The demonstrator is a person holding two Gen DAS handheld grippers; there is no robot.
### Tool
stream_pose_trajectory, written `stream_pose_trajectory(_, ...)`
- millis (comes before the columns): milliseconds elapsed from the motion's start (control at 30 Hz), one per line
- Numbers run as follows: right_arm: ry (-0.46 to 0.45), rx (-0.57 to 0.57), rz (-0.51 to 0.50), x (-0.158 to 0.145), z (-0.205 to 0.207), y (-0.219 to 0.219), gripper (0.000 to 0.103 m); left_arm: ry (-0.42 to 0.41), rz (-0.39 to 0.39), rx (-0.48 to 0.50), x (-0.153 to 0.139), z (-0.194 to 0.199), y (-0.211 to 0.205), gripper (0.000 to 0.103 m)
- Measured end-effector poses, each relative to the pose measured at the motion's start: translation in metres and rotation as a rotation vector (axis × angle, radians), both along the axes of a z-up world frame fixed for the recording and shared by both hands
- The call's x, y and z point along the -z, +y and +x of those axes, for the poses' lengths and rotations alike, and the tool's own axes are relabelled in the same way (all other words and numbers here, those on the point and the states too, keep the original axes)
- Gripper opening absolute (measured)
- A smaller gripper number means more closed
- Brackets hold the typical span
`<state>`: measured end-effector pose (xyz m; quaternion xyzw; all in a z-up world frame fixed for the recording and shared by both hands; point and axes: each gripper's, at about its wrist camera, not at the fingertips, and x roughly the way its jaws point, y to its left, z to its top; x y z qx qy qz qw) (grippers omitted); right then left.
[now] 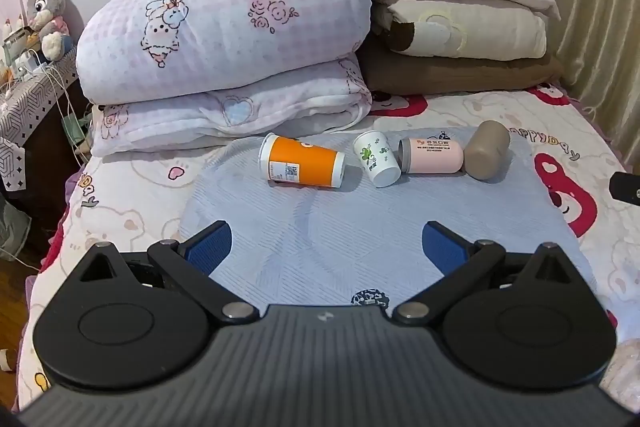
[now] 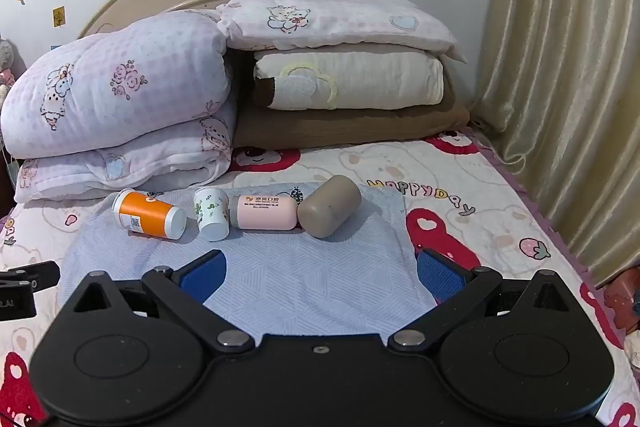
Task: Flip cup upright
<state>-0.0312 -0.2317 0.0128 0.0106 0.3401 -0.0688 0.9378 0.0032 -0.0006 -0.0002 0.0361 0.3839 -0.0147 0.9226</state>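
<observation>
Several cups lie on their sides in a row on a light blue mat (image 1: pixel 320 227) on the bed: an orange paper cup (image 1: pixel 302 163), a small white cup with green print (image 1: pixel 376 157), a pink cup (image 1: pixel 432 155) and a tan cup (image 1: pixel 486 149). They also show in the right wrist view: the orange cup (image 2: pixel 150 215), the white cup (image 2: pixel 210 213), the pink cup (image 2: pixel 264 213) and the tan cup (image 2: pixel 330 205). My left gripper (image 1: pixel 326 247) is open and empty, short of the cups. My right gripper (image 2: pixel 320 273) is open and empty, also short of them.
Folded quilts (image 1: pixel 224 39) and stacked pillows (image 1: pixel 460 23) are piled behind the cups against the headboard. A curtain (image 2: pixel 560 67) hangs at the right. A nightstand with a plush toy (image 1: pixel 44 7) stands at the left of the bed.
</observation>
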Motion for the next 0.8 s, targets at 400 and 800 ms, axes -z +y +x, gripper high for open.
stream_pose_trajectory(400,0.002,-0.006,0.006,0.002,0.001,-0.009,0.103,-0.026,-0.067,0.023,0.002,-0.003,-0.002,0.103)
stream_pose_trajectory(800,0.007,0.014,0.006,0.004,-0.001,-0.01,0.103,-0.075,-0.111,0.014,0.001,-0.006,0.006,0.103)
